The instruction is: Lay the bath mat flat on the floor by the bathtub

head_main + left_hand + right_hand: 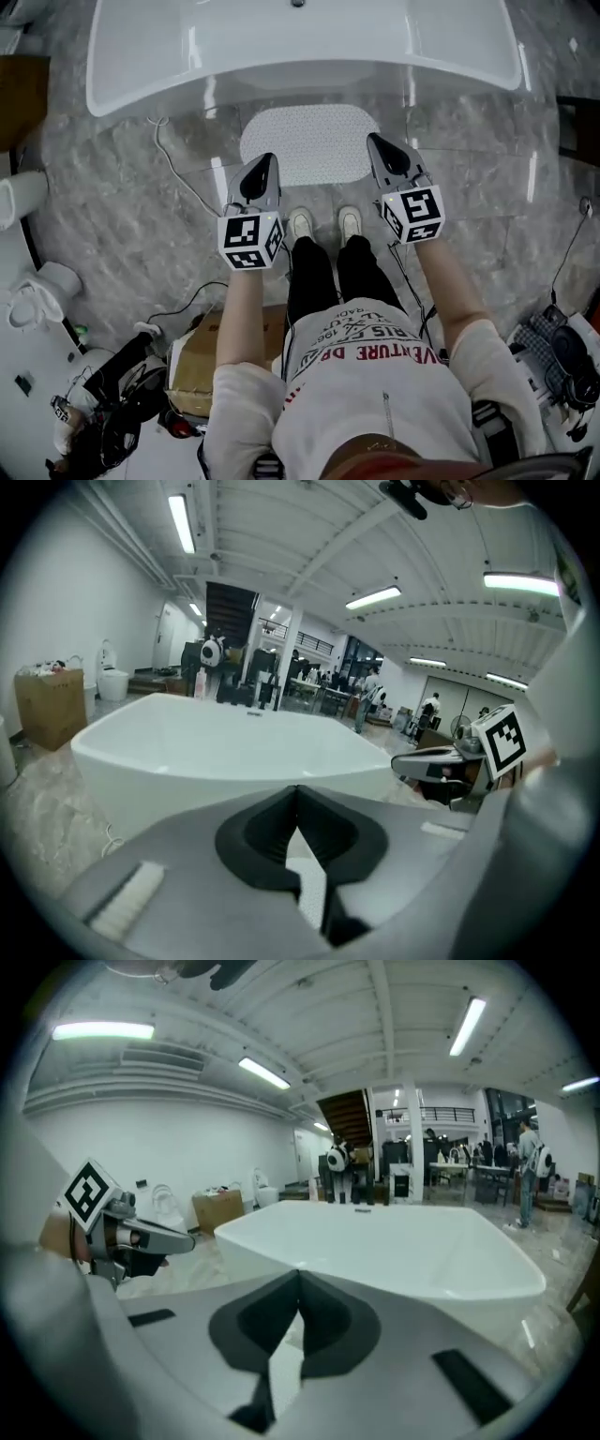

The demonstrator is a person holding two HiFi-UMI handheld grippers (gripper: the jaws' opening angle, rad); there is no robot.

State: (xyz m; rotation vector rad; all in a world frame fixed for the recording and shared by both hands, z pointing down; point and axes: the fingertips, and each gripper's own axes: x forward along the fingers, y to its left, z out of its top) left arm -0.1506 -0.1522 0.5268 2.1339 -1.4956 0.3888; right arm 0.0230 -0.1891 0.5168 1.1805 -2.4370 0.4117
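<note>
Already the white bath mat [311, 142] lies flat on the marble floor [122, 206], its far edge just beside the outer wall of the white bathtub [187, 84] and roughly centred along it. Its dotted surface shows no fold or raised corner from the head view. The left tongs [267, 159] hover over the mat's near left corner and the right tongs [373, 141] over its near right edge. Each gripper view shows the tips pressed together with nothing between them: left tongs [298, 794], right tongs [299, 1279]. Both point toward the bathtub [225, 742], and a strip of the mat [309, 883] shows below the left tips. The person's two pale shoes [300, 223] stand on the floor just short of the mat's near edge. A thin cable [178, 164] runs across the floor left of the mat, and a cardboard box [202, 366] sits behind the person's left arm.
</note>
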